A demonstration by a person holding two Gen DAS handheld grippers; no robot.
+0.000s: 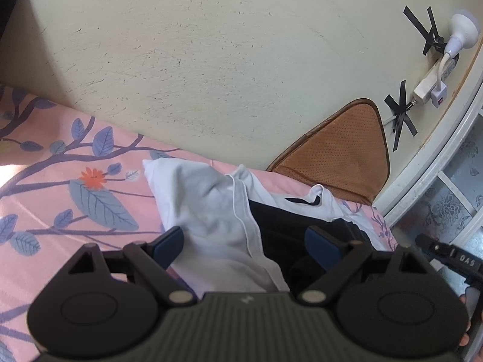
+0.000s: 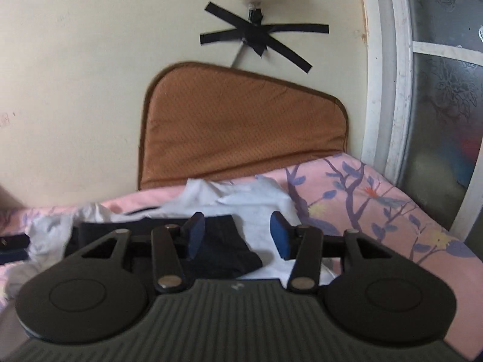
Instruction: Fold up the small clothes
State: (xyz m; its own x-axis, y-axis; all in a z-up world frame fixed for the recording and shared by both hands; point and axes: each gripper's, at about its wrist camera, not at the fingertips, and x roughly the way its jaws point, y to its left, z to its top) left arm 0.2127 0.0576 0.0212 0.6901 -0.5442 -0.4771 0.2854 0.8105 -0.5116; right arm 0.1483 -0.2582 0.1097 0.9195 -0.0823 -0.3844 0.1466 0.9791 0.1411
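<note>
Left claw (image 1: 244,241) spread wide, right claw (image 2: 237,233) parted, both low and empty.

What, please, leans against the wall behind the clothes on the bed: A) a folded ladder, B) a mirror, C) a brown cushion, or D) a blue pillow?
C: a brown cushion stands against the wall just behind the white garment and the black garment on the pink sheet.
</note>
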